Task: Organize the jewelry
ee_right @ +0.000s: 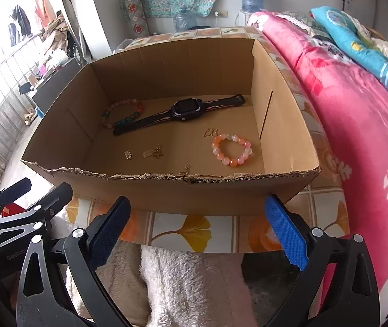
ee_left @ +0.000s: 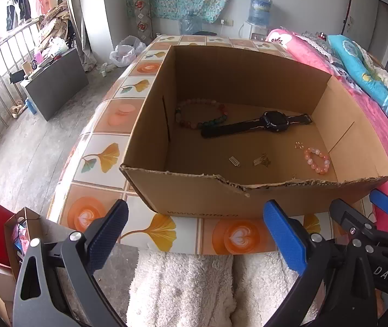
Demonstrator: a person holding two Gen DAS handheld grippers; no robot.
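From the left wrist, the left claw (ee_left: 194, 234) hangs with its blue pads spread wide and nothing between them, just short of the torn near wall of the cardboard box (ee_left: 194, 190), which stands on the tiled surface (ee_left: 98, 160). Inside the box, the multicoloured bead bracelet (ee_left: 200, 113) lies by the far left corner, the black watch (ee_left: 256, 125) stretches across the floor just right of it with one strap end touching the beads, the pink bead bracelet (ee_left: 316, 160) sits near the right wall, and small gold pieces (ee_left: 260, 160) lie between it and the box's middle. The right claw (ee_left: 384, 207) shows at the box's near right corner. From the right wrist, the right claw (ee_right: 196, 231) is likewise parted and empty, in front of the same near wall of the cardboard box (ee_right: 166, 190). The count here reads: one watch (ee_right: 180, 111), two bead bracelets, the multicoloured bead bracelet (ee_right: 123, 114) and the pink bead bracelet (ee_right: 232, 150), plus roughly four or five small gold pieces (ee_right: 153, 153) too fine to identify. Everything appears to be in the box already, so the step is probably reaching in to sort. To do that well, lift over the ragged wall, take the pink bracelet across one side of its ring, and keep the pads clear of the thin chains, which could snag.
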